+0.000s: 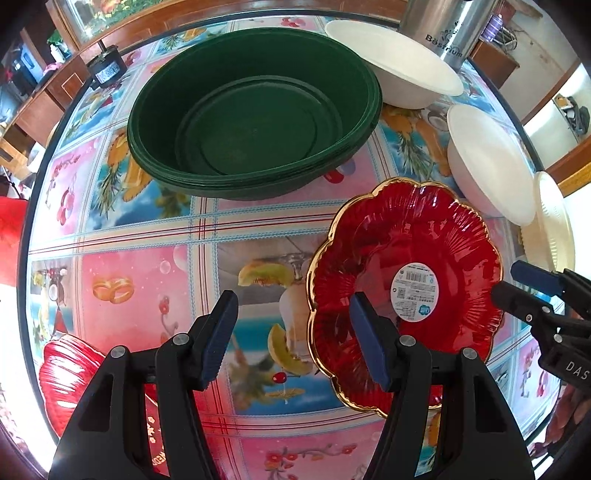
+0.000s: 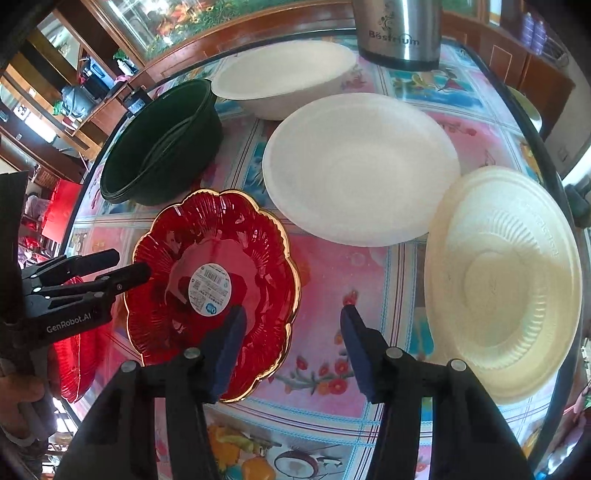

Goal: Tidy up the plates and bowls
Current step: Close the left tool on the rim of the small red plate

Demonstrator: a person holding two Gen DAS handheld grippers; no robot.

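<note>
A red gold-rimmed scalloped plate (image 1: 406,288) with a round sticker lies on the table; it also shows in the right wrist view (image 2: 210,280). My left gripper (image 1: 291,332) is open, its right finger over the plate's left rim. My right gripper (image 2: 291,347) is open, its left finger over the plate's near right rim; it shows in the left wrist view (image 1: 517,284) at the plate's right edge. A stack of dark green bowls (image 1: 255,122) stands behind. Two white bowls (image 2: 362,166) (image 2: 284,77) and a cream plate (image 2: 502,280) lie to the right.
A second red plate (image 1: 70,373) lies at the table's near left edge. A steel flask (image 2: 399,29) stands at the back. A small black box (image 1: 107,70) sits at the far left edge. The round table (image 2: 325,280) has a flowery cloth under glass.
</note>
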